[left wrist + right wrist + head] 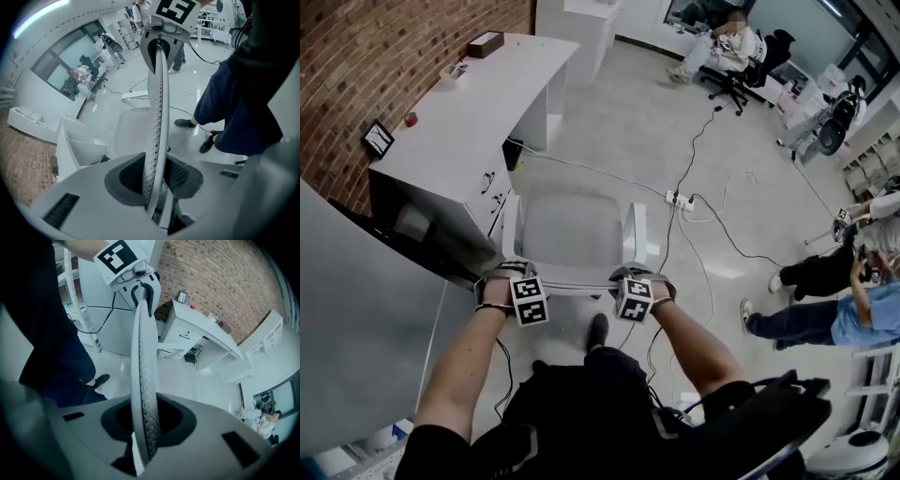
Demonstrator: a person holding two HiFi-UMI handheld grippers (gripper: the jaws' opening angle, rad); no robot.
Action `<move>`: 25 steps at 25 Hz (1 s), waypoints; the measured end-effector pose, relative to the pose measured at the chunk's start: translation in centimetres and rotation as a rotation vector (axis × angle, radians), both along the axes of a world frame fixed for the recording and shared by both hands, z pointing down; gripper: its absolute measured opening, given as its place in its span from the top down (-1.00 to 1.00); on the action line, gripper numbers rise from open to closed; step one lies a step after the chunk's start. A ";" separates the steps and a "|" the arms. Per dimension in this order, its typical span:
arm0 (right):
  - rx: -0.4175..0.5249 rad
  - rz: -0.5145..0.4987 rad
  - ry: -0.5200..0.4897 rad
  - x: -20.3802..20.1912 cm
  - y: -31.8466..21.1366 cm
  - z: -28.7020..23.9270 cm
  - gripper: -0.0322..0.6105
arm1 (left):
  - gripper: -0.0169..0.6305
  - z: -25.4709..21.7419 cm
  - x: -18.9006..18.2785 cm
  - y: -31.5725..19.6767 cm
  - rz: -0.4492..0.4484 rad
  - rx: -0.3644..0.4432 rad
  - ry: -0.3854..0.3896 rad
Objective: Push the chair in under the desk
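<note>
A white office chair (572, 230) with two armrests stands on the floor right of the white desk (478, 112), which runs along the brick wall. Its seat faces away from me. My left gripper (508, 281) and right gripper (639, 284) are both shut on the top edge of the backrest (572, 281), one near each end. In the left gripper view the perforated backrest edge (157, 117) runs up between the jaws of the left gripper (157, 183). The right gripper view shows the same edge (142, 376) clamped in the right gripper (145, 427), with the desk (197, 329) beyond.
A power strip (680, 199) and cables lie on the floor just past the chair. A grey panel (356, 328) rises at my left. People sit at the right (825, 272) and at the back (727, 47). A black chair (769, 412) is at my lower right.
</note>
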State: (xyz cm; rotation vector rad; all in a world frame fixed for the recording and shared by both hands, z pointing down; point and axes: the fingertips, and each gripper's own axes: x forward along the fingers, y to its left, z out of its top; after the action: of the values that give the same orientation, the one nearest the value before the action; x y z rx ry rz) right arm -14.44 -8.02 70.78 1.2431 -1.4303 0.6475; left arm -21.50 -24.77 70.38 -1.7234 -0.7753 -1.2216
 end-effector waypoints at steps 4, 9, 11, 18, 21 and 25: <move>-0.005 -0.009 -0.018 2.3 0.2 -0.1 0.68 | 0.64 0.0 2.3 0.1 -0.014 0.008 -0.018; -0.021 -0.028 -0.038 5.0 0.3 -0.1 0.68 | 0.65 0.1 4.8 0.3 -0.044 0.015 -0.041; -0.023 -0.034 -0.040 6.2 0.5 0.0 0.68 | 0.64 0.2 5.9 0.5 -0.057 0.019 -0.048; -0.022 -0.068 -0.042 10.3 0.8 -0.2 0.68 | 0.65 0.1 9.3 1.1 -0.104 0.019 -0.099; -0.023 -0.090 -0.043 11.7 1.0 -0.3 0.68 | 0.65 0.1 10.3 1.4 -0.126 0.016 -0.117; -0.027 -0.119 -0.041 13.4 1.1 -0.3 0.68 | 0.65 0.1 11.3 1.8 -0.157 0.001 -0.156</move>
State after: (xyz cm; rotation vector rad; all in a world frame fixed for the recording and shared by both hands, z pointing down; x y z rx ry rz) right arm -1.01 -6.94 70.47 1.1204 -1.5131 0.6120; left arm -10.18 -22.93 70.53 -1.7296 -0.7399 -1.4767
